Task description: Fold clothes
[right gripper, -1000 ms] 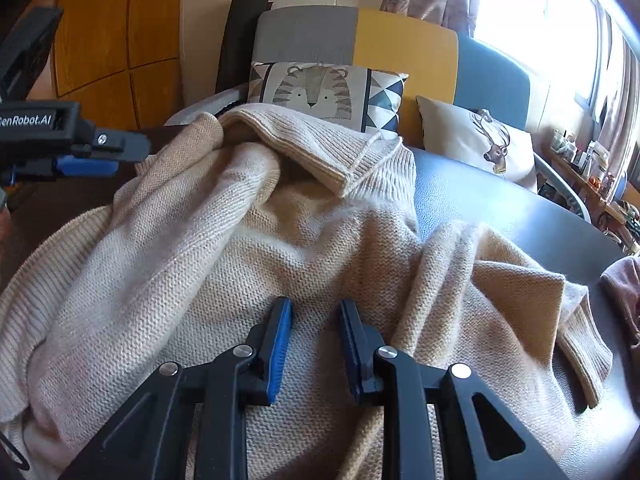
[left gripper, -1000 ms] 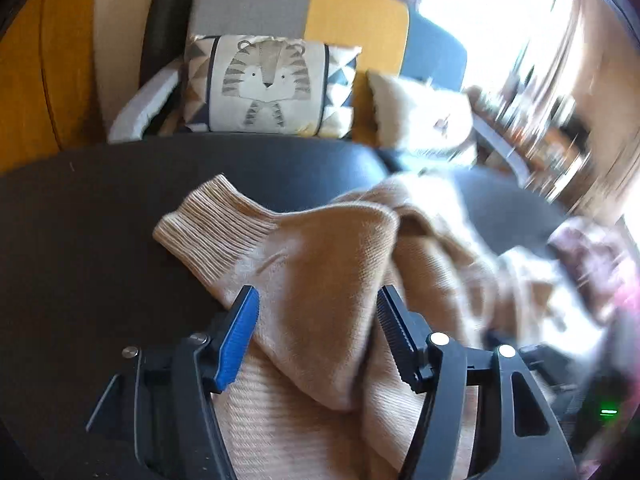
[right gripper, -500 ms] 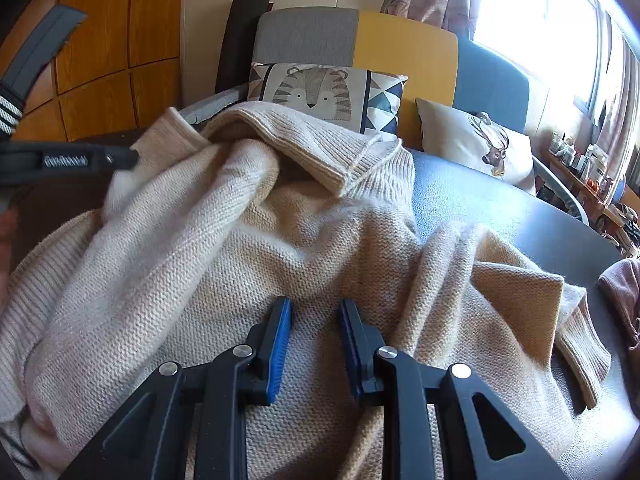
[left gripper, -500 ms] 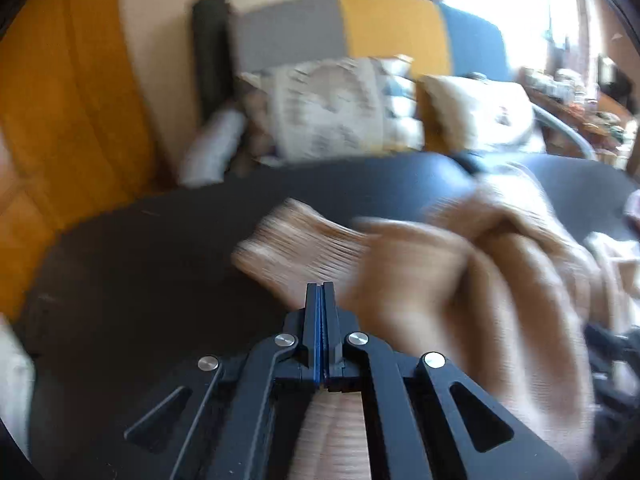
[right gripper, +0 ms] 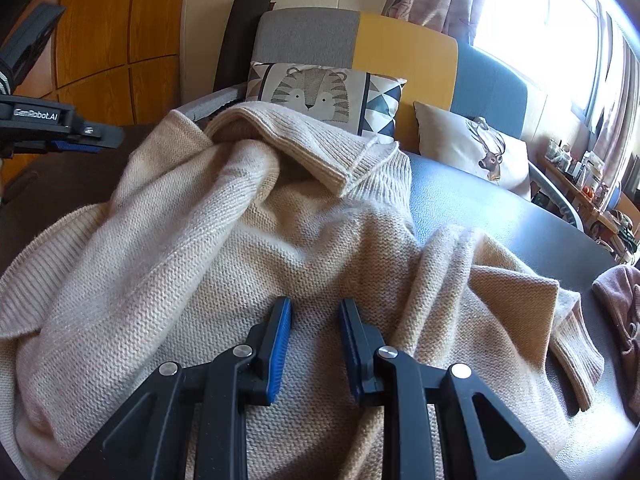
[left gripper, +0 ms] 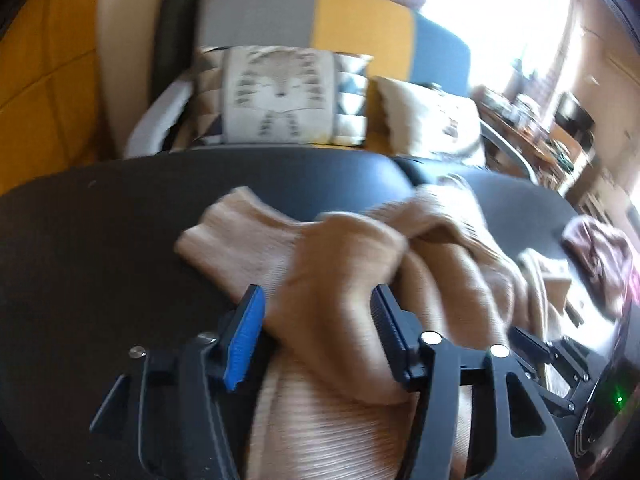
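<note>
The beige knitted sweater (right gripper: 248, 248) lies crumpled on the dark round table (left gripper: 80, 240), its ribbed collar (right gripper: 320, 148) folded over on the side toward the tiger cushion (right gripper: 316, 94). A sleeve with a ribbed cuff (left gripper: 228, 236) stretches across the bare tabletop beyond the left gripper (left gripper: 316, 316). That gripper's jaws have just been opening and now stand apart, with a fold of the sleeve between the 2 pads; the blur hides whether either pad touches the knit. The right gripper (right gripper: 316, 320) hovers low over the middle of the sweater, its 2 jaws partly open with only flat knit showing in the gap, nothing clamped. A pinkish garment (right gripper: 620, 304) lies at the table's edge, to the right of the sweater.
</note>
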Tool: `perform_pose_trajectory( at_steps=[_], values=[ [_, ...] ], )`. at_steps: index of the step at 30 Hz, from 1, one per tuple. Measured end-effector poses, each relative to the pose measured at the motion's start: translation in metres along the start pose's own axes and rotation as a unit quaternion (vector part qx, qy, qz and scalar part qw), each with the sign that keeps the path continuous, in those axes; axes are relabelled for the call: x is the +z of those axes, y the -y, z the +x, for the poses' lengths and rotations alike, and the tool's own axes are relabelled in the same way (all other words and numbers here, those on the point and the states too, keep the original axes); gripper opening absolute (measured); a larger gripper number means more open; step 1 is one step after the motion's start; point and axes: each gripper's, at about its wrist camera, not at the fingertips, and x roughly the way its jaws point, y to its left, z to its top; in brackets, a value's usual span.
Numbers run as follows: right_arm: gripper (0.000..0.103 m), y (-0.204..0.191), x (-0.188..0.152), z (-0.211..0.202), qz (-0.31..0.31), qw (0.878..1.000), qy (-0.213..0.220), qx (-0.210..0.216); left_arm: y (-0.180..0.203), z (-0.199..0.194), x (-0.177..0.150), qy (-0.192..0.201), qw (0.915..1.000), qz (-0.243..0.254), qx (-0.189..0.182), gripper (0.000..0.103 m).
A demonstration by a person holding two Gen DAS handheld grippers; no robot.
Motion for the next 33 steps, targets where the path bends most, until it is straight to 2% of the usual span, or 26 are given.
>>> perform_pose_trajectory(
  at_steps=[1,3,4,5,6,7,12,16,22,25,28,30,32,33],
  values=[
    [0.024,0.000,0.000,0.000,0.000,1.000,0.000,0.000,0.007,0.008,0.001,-0.008,0.9998,0.014,0.013,0.065],
    [0.024,0.000,0.001,0.000,-0.001,1.000,0.000,-0.001,0.019,0.027,0.001,-0.038,0.9965,0.045,0.060,0.066],
    [0.024,-0.001,0.001,0.000,-0.001,1.000,0.000,-0.002,0.023,0.036,0.001,-0.050,0.9936,0.060,0.082,0.058],
    [0.024,-0.001,0.001,0.000,-0.002,1.000,0.001,-0.003,0.025,0.041,-0.001,-0.053,0.9917,0.069,0.094,0.042],
    [0.024,-0.001,0.001,0.000,-0.003,1.000,0.001,-0.004,0.024,0.042,-0.003,-0.050,0.9927,0.069,0.086,0.010],
    [0.024,-0.001,0.001,0.000,-0.003,1.000,0.002,-0.005,0.022,0.040,-0.003,-0.046,0.9939,0.061,0.079,0.009],
    [0.024,-0.001,0.001,0.000,-0.003,1.000,0.002,-0.005,0.013,0.013,0.004,0.012,0.9949,0.045,0.090,0.008],
    [0.024,-0.002,0.000,0.001,-0.002,1.000,0.002,-0.006,-0.001,-0.006,0.016,0.039,0.9950,0.038,0.084,0.008],
    [0.024,-0.003,0.000,0.001,-0.003,1.000,0.000,-0.009,-0.011,-0.019,0.021,0.047,0.9950,0.035,0.081,0.006],
    [0.025,0.001,-0.001,0.000,0.018,1.000,-0.002,0.013,-0.019,-0.021,0.021,0.042,0.9951,0.025,0.086,0.002],
    [0.025,0.011,0.000,-0.004,0.046,0.998,-0.002,0.036,-0.028,-0.023,0.020,0.039,0.9949,0.020,0.091,0.002],
    [0.026,0.021,-0.001,-0.011,0.071,0.997,-0.003,0.020,-0.035,-0.024,0.019,0.038,0.9945,0.016,0.096,0.002],
    [0.026,0.031,-0.005,-0.009,0.086,0.996,-0.028,-0.002,-0.043,-0.024,0.018,0.035,0.9947,0.008,0.097,0.002],
    [0.026,0.036,-0.006,-0.008,0.093,0.995,-0.034,0.006,-0.045,-0.024,0.017,0.034,0.9948,0.004,0.096,0.002]
  ],
)
